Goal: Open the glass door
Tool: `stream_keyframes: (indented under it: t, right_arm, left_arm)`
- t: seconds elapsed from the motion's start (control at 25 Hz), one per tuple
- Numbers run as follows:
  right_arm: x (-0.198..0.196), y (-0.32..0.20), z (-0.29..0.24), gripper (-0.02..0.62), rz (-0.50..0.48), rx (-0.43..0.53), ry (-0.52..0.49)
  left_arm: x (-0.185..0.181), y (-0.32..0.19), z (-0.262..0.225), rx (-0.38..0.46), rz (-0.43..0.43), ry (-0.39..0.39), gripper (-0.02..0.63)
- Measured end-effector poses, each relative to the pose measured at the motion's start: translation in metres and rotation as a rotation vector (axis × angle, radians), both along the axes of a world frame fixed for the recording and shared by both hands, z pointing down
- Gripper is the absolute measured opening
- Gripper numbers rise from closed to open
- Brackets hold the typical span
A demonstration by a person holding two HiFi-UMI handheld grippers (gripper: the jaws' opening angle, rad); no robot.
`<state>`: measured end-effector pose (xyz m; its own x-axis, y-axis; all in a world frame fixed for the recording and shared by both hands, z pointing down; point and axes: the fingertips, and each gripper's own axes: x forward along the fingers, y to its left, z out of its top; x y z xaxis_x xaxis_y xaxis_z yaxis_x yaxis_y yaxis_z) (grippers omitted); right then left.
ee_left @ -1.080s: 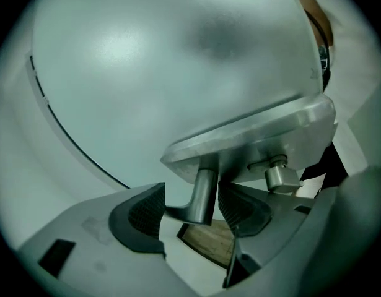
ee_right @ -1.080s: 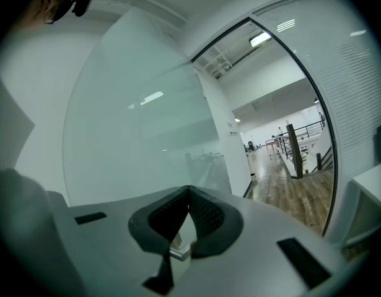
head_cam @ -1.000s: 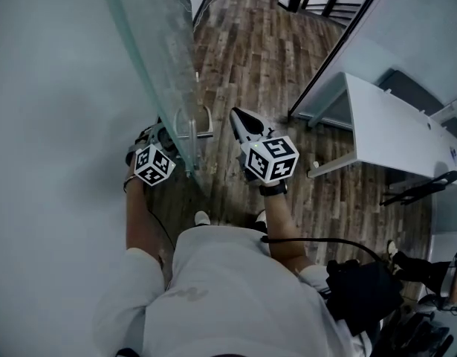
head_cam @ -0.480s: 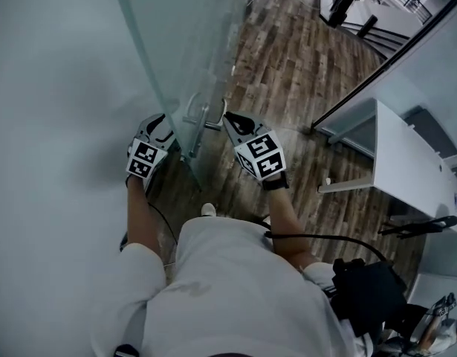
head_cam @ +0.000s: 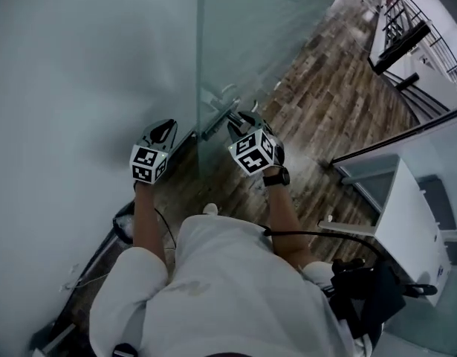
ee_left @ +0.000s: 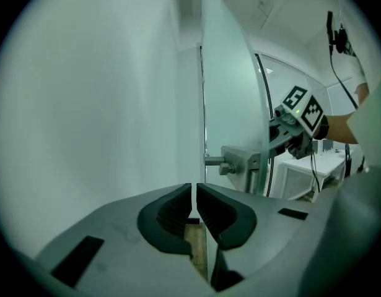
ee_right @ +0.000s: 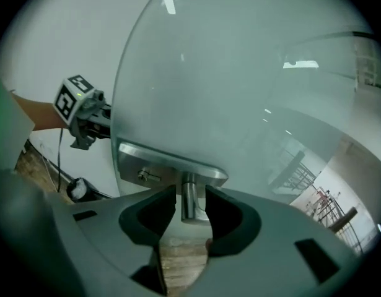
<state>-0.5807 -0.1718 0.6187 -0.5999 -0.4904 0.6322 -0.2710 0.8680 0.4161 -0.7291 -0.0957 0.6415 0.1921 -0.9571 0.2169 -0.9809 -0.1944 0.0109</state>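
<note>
The frosted glass door (head_cam: 243, 36) stands edge-on ahead of me, with its metal lever handle (head_cam: 219, 117) at the near edge. My right gripper (head_cam: 247, 121) is at the handle on the door's right side. In the right gripper view its jaws are opening around the handle's round stem (ee_right: 189, 200), just under the lock plate (ee_right: 154, 166), with thin gaps at both pads. My left gripper (head_cam: 163, 129) is on the door's left side, short of the edge. Its jaws (ee_left: 194, 193) are closing to a narrow slit with nothing between them. The other side's handle (ee_left: 240, 164) lies beyond.
A white wall (head_cam: 65, 88) runs close along the left. Wooden floor (head_cam: 325, 117) stretches past the door to a black railing (head_cam: 403, 28). A white desk (head_cam: 414, 222) and a dark frame stand at the right. A black bag (head_cam: 369, 288) hangs at my right hip.
Both grippers have moved forward with the door, which now stands straighter in view. The left jaws have come together. The right jaws, shut before, now stand apart around the handle's stem.
</note>
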Motion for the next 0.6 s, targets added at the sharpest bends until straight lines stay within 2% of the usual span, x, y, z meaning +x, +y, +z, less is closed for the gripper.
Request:
stream_keyframes:
  t: [0.16,0.32,0.6]
  right_arm:
    - [-0.03,-0.017,0.0,0.123,0.068,-0.012,0.031]
    - [-0.079,-0.017,-0.008,0.101,0.038,0.012,0.086]
    - [-0.159,-0.046,-0.017,0.098,0.059,-0.039,0.055]
  left_arm:
    - [-0.013,0.024,-0.02,0.016,-0.049,-0.007,0.029]
    - [-0.039,0.053,-0.041,0.031,-0.111,-0.013,0.029]
    - [-0.076,0.064,-0.05,0.02,-0.164,0.016,0.029]
